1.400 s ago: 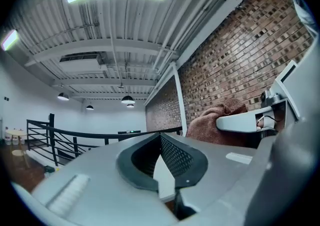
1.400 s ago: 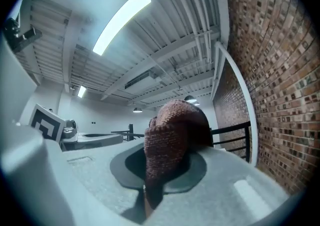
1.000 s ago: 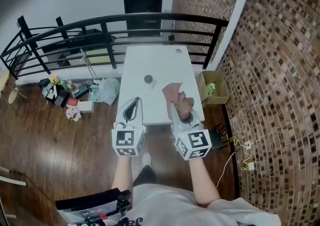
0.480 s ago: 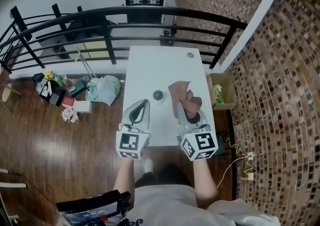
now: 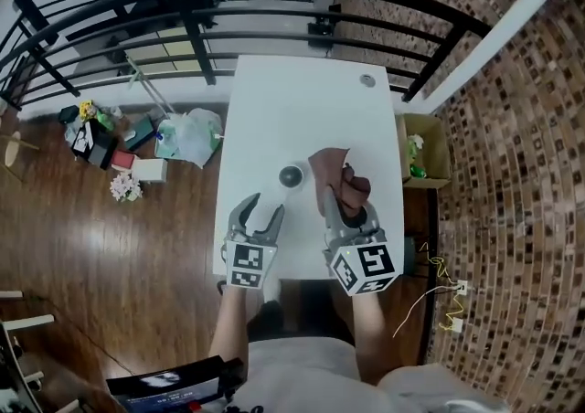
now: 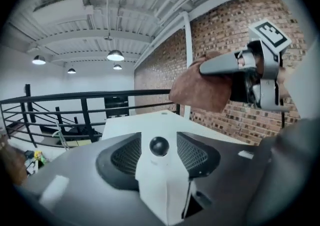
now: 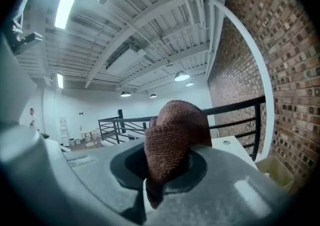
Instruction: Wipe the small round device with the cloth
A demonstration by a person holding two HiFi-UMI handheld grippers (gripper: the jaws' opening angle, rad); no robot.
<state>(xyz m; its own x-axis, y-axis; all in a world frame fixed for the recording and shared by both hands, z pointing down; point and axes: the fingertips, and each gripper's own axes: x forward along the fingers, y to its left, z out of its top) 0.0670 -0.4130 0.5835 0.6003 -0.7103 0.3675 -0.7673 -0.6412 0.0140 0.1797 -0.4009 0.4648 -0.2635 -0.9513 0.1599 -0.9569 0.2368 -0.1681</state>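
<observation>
While both grippers hang over the near end of the white table (image 5: 292, 100), the left gripper (image 5: 265, 207) has its jaws partly spread, just opening, with nothing between them. The right gripper (image 5: 336, 206) is clamped on the bunched brown cloth (image 5: 329, 169). The small round device (image 5: 292, 174) sits on the table just ahead, untouched.

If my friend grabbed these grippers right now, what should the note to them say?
Left gripper: open, with nothing between the jaws, which have just been opening. It points at the small round device.
Right gripper: shut on the brown cloth, held in the air just right of the device.
Device: sits alone on the white table, untouched.
Done: the cloth is in the grip.
Left: wiping has not begun. Probably steady the device with the left gripper, then wipe it.
</observation>
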